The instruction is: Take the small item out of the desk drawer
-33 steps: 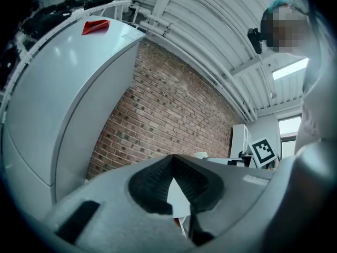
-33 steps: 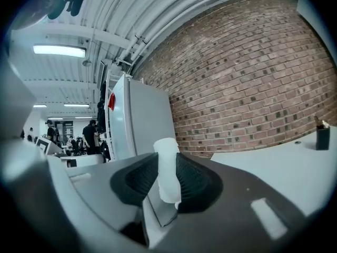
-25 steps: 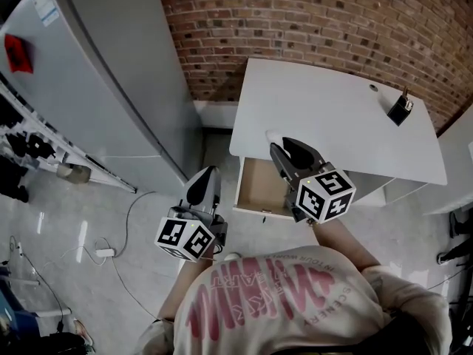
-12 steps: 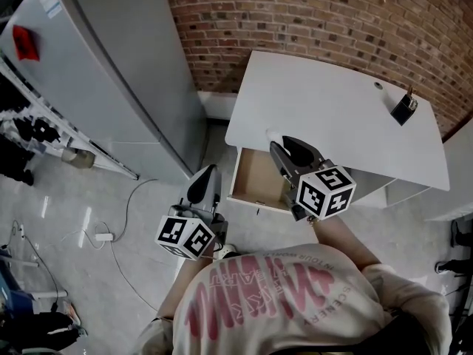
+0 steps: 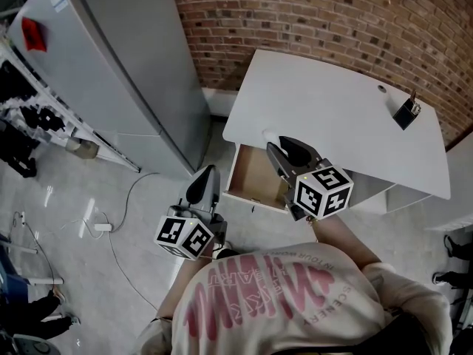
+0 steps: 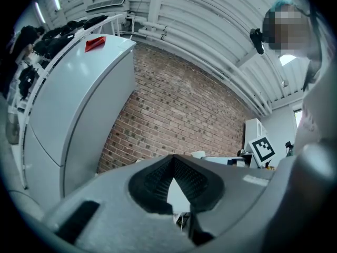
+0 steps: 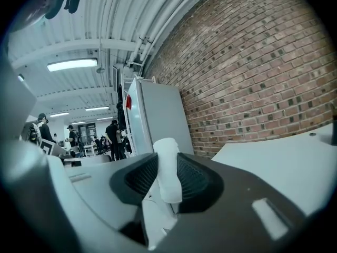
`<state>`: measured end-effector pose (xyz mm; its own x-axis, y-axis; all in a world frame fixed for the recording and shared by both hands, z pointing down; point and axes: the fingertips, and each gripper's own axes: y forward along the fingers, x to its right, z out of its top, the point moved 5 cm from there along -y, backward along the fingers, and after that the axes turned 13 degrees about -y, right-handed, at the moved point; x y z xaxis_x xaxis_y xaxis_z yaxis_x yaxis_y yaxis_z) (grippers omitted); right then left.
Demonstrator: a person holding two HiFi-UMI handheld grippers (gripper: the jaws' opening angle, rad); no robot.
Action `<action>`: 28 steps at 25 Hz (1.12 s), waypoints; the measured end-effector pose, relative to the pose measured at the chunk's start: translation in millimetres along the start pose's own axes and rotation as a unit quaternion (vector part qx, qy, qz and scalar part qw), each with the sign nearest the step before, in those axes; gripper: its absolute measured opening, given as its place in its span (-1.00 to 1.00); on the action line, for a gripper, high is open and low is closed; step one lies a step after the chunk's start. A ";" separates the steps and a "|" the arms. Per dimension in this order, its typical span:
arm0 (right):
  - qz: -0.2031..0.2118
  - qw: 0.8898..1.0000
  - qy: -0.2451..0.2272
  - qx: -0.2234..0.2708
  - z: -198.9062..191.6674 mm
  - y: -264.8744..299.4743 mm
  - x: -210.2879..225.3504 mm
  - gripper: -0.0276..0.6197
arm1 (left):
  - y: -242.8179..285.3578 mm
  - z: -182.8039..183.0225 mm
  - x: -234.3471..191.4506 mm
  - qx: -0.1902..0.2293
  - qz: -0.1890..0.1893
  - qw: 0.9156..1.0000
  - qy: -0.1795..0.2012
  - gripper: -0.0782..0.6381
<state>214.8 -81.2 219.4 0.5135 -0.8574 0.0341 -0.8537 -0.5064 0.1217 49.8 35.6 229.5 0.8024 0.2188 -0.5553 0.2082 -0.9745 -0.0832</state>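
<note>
A small white item [image 7: 168, 175] stands upright between the ribbed pads of my right gripper [image 7: 167, 165]. The jaws are opening slightly while the pads still touch it. In the head view that gripper [image 5: 279, 145] hovers over the front edge of the white desk [image 5: 332, 102], with the white item [image 5: 270, 136] at its tip, just above the open drawer [image 5: 255, 177]. The drawer's wooden bottom shows bare. My left gripper [image 5: 205, 180] hangs lower left over the floor, away from the desk. Its jaws [image 6: 172, 162] meet at the tips with nothing between them.
A black object [image 5: 405, 114] stands at the desk's far right corner. A tall grey cabinet [image 5: 126, 72] stands left of the desk against the brick wall [image 5: 310, 21]. Cables [image 5: 122, 220] lie on the floor. People stand far off in the right gripper view.
The head view has drifted a little, so the desk sits slightly higher and left in the picture. Both grippers keep their places, the right one still holding the white item.
</note>
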 end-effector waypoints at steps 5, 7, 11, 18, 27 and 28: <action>0.011 1.000 0.003 -0.006 -6.8 -8.4 7.8 -0.52 | 2.3 -12.9 10.6 0.005 0.005 1.000 -0.002 -0.77; 0.015 1.000 0.004 -0.008 -9.2 -12.5 9.6 -0.52 | 1.9 -18.0 14.5 0.005 0.007 1.000 -0.003 -0.77; 0.021 1.000 0.004 -0.012 -13.0 -19.2 12.5 -0.52 | 1.7 -24.9 21.8 0.006 0.012 1.000 -0.003 -0.77; 0.026 1.000 0.015 -0.010 -19.3 -31.1 17.7 -0.52 | -2.4 -33.2 32.8 0.008 0.019 1.000 0.001 -0.77; 0.033 0.999 0.017 -0.009 -26.1 -41.8 16.9 -0.52 | -7.4 -40.1 42.6 0.004 0.026 1.000 0.010 -0.77; 0.035 0.999 0.018 -0.009 -27.2 -42.6 16.6 -0.52 | -8.1 -40.9 43.0 0.004 0.027 1.000 0.010 -0.77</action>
<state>262.1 -71.4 241.8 0.4564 -0.8863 0.0785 -0.8857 -0.4442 0.1349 105.5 54.9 240.1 0.8235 0.1675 -0.5421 0.1604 -0.9852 -0.0608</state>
